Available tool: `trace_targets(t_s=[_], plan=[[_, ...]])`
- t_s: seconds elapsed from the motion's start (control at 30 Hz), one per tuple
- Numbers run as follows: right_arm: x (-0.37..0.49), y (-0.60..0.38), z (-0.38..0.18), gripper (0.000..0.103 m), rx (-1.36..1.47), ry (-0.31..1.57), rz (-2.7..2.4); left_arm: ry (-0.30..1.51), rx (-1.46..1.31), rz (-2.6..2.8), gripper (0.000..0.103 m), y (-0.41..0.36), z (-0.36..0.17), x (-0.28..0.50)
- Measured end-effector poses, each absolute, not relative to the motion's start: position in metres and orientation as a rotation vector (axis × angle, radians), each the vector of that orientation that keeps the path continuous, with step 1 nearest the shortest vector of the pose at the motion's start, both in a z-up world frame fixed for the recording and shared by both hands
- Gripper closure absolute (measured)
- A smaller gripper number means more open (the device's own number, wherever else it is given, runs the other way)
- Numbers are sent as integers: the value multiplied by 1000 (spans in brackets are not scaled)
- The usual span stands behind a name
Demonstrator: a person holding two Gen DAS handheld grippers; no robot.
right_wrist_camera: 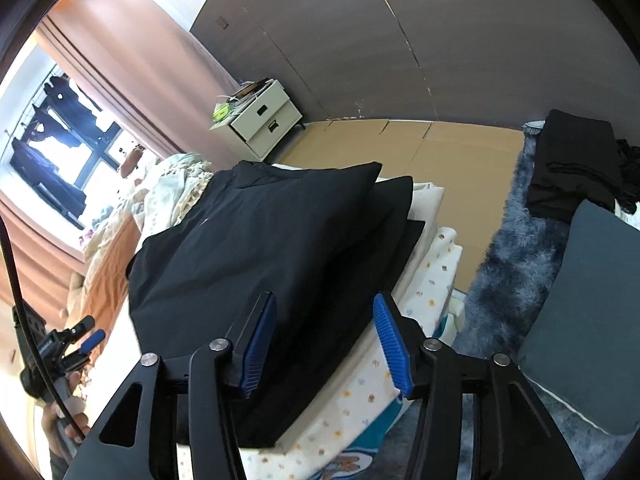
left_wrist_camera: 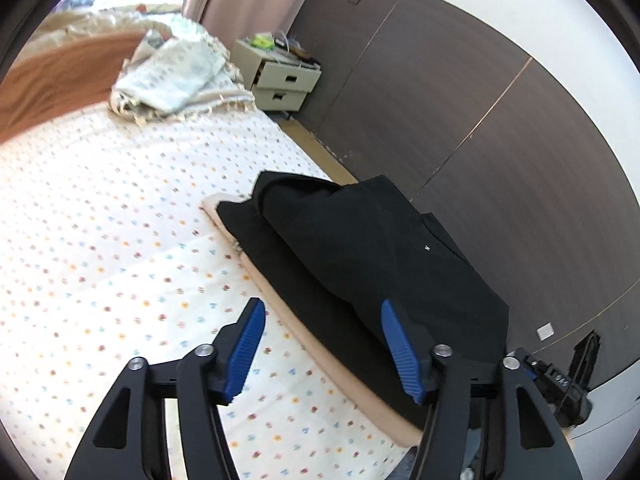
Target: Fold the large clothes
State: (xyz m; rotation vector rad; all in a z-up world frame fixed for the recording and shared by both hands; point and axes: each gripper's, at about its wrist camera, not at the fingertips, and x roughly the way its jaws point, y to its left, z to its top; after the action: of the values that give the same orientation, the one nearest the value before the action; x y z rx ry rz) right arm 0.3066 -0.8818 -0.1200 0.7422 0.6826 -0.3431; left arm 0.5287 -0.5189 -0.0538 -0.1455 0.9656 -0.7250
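A folded black garment (left_wrist_camera: 360,240) lies on top of a stack of folded clothes, black and beige, near the edge of the bed (left_wrist_camera: 100,220). It also shows in the right wrist view (right_wrist_camera: 256,240). My left gripper (left_wrist_camera: 322,324) is open and empty, hovering just short of the stack's near end. My right gripper (right_wrist_camera: 324,320) is open and empty above the stack's near corner. The left gripper (right_wrist_camera: 86,334) shows at the far left of the right wrist view, held in a hand.
A crumpled blanket and patterned bedding (left_wrist_camera: 172,76) lie at the head of the bed. A cream bedside cabinet (left_wrist_camera: 280,80) stands by the dark wall. Beside the bed are a shaggy blue rug (right_wrist_camera: 516,248), a grey cushion (right_wrist_camera: 588,312) and more folded dark clothes (right_wrist_camera: 572,168).
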Motion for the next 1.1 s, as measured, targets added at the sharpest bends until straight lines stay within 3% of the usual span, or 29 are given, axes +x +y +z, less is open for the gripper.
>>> trace_targets(t_s=[0.07, 0.13, 0.2, 0.27, 0.33, 0.43, 1.1], plan=[[301, -873, -113, 32, 717, 678, -345, 935, -126, -727, 32, -510, -46, 519], [296, -864, -106, 30, 694, 678, -343, 898, -100, -726, 22, -501, -37, 507], [292, -855, -100, 21, 678, 679, -344, 863, -75, -722, 16, -493, -28, 497], [287, -845, -94, 5, 660, 678, -351, 829, -52, -724, 14, -482, -19, 485], [283, -834, -87, 0, 639, 675, -352, 805, -37, -729, 10, -475, -12, 475], [276, -819, -78, 0, 618, 668, -353, 759, -38, -757, 1, -459, 4, 455], [198, -712, -14, 0, 485, 590, -298, 556, 28, -647, 1, -343, 65, 316]])
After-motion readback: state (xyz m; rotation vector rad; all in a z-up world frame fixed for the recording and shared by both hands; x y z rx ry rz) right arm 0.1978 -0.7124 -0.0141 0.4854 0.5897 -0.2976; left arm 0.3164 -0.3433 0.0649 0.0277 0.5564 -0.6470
